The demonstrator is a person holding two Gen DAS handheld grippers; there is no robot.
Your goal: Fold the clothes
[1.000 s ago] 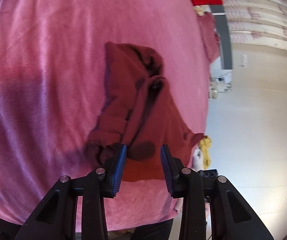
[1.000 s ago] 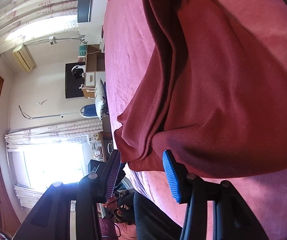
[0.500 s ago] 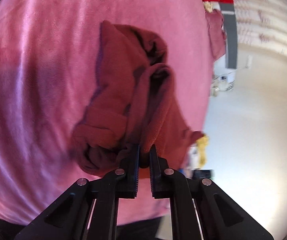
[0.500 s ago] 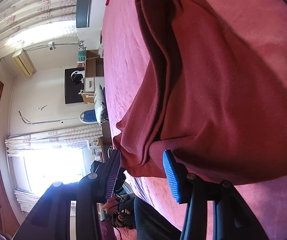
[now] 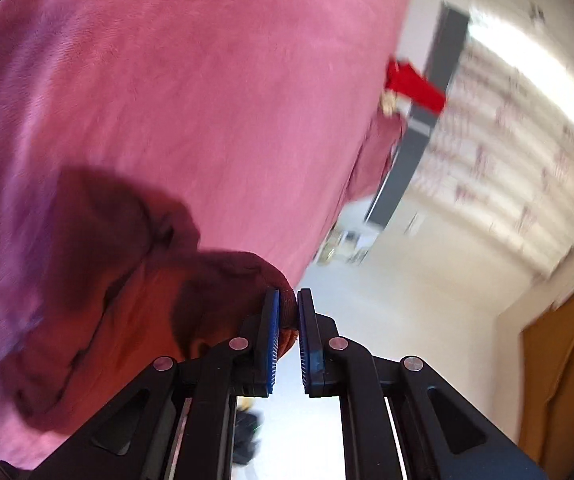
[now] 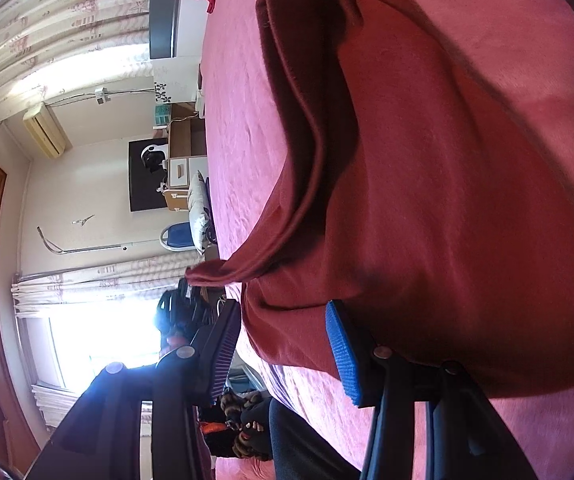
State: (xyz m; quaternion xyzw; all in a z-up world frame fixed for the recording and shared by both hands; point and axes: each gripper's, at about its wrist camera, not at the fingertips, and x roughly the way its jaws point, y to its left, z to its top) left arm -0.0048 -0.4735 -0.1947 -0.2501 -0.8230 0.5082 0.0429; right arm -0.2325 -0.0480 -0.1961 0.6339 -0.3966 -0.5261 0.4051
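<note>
A dark red garment (image 5: pixel 127 300) lies crumpled on the pink bed cover (image 5: pixel 207 100), at the lower left of the left wrist view. My left gripper (image 5: pixel 287 308) has a fold of its edge pinched between the blue pads, and the jaws are opening slightly. In the right wrist view the same garment (image 6: pixel 427 200) fills the middle, with one corner drawn out to the left towards the dark left gripper (image 6: pixel 179 304). My right gripper (image 6: pixel 283 344) is open at the garment's near edge. Cloth drapes over its right finger, and neither pad presses on it.
The bed's edge runs close by in both views, with pale floor beyond. A bright red garment (image 5: pixel 411 84) hangs near the curtains. An orange door (image 5: pixel 567 360) stands at the right. A person's dark trouser leg (image 6: pixel 307 440) is beside the bed, and a pillow (image 6: pixel 197 208) lies farther off.
My left gripper closed on a fold of the garment, then rolled and swung towards the bed's edge, dragging the fold with it. The right gripper stayed still and open.
</note>
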